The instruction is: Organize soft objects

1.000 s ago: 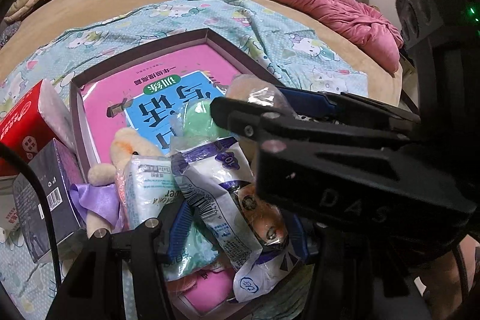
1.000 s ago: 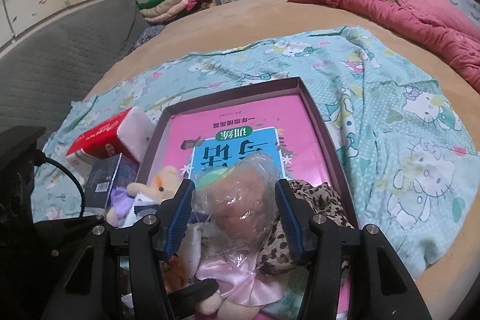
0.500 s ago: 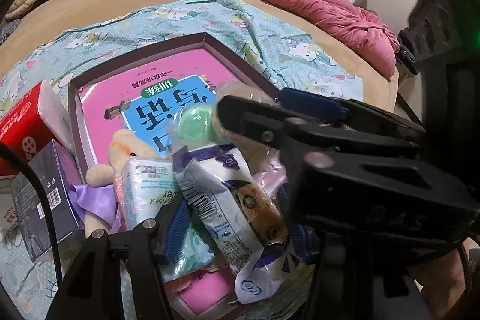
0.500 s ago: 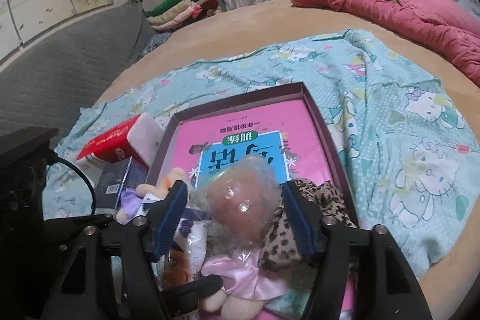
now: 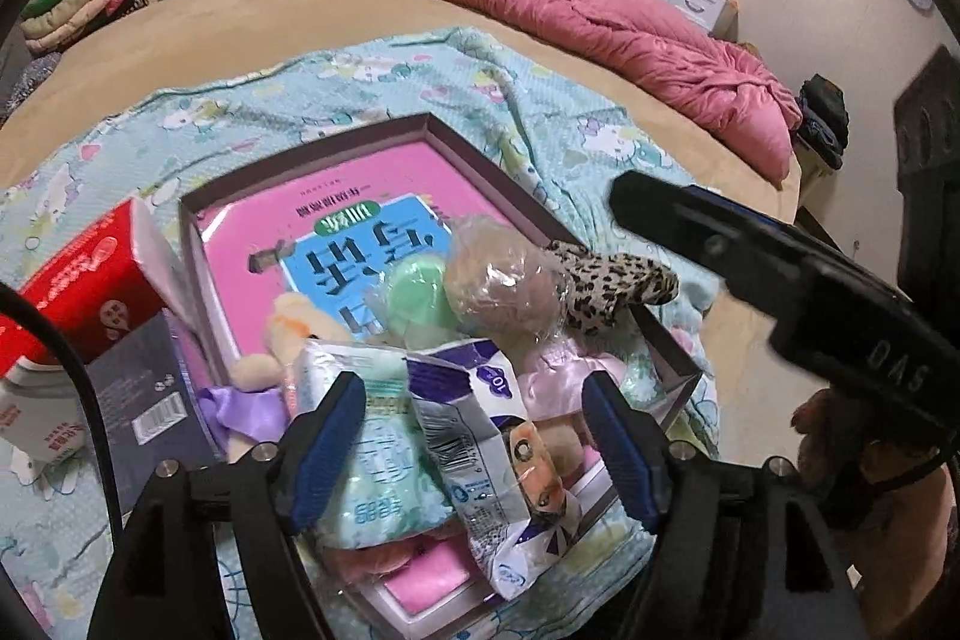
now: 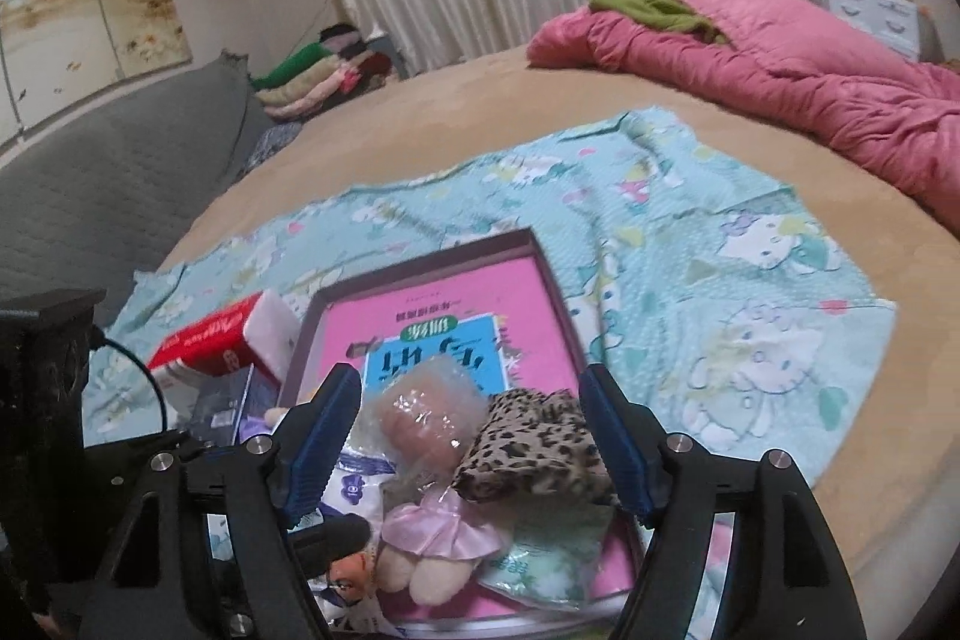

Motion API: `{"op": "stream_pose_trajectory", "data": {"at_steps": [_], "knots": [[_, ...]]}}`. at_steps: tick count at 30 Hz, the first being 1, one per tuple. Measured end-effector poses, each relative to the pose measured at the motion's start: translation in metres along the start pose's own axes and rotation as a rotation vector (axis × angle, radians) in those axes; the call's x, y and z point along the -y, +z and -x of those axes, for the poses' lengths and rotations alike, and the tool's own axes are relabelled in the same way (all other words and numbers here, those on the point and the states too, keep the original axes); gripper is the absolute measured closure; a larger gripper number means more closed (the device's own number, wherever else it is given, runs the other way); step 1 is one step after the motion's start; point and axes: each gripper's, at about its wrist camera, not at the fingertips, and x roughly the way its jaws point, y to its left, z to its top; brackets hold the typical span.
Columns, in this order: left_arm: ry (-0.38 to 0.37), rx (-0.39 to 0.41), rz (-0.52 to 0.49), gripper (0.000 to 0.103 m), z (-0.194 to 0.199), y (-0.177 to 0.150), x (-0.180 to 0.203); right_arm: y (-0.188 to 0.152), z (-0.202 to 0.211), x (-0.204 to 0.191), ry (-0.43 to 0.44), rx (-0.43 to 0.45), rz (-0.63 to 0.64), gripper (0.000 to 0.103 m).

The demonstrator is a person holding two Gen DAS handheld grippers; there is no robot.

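Purple-walled shallow box (image 5: 456, 142) sits on the Hello Kitty sheet (image 5: 372, 70) spread over the tan bed (image 6: 540, 100); a pink-and-blue book (image 5: 336, 244) lines its floor. Soft items are heaped at the box's near end: plastic-wrapped peach ball (image 5: 501, 283), green ball (image 5: 417, 301) touching its left side, leopard-print fabric (image 5: 612, 280) draped over the right wall, mint wipes pack (image 5: 372, 454), purple-white torn pouch (image 5: 480, 436) tilted across it, cream plush with purple ribbon (image 5: 264, 376) at the left wall.

Left gripper (image 5: 474, 448) hovers over the near end, jaws apart, straddling the wipes pack and pouch, no contact visible on either pad. Right gripper (image 6: 471, 442) is also spread wide above the same heap, with the peach ball and leopard fabric between its fingers, not touching either; a doll in a pink dress (image 6: 432, 526) lies just below.

Outside the box's left wall: red tissue pack (image 5: 90, 280) and dark carton (image 5: 144, 400), touching each other. Pink quilt (image 5: 600, 22) bunched at the bed's far right edge.
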Motion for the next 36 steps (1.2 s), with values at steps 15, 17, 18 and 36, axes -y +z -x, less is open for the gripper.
{"op": "stream_pose_trajectory", "data": {"at_steps": [15, 17, 18, 36], "knots": [[0.098, 0.083, 0.082, 0.021, 0.077, -0.021, -0.034, -0.007, 0.075, -0.036, -0.066, 0.05, -0.028, 0.023], [0.131, 0.095, 0.076, 0.017, 0.088, -0.026, -0.034, -0.012, 0.084, -0.046, -0.06, 0.039, -0.03, 0.023], [0.148, 0.095, 0.078, 0.016, 0.094, -0.029, -0.034, -0.015, 0.088, -0.054, -0.064, 0.029, -0.022, 0.022], [0.274, 0.108, 0.141, 0.015, 0.166, -0.087, -0.033, -0.063, 0.138, -0.12, -0.257, 0.055, -0.06, 0.006]]}}
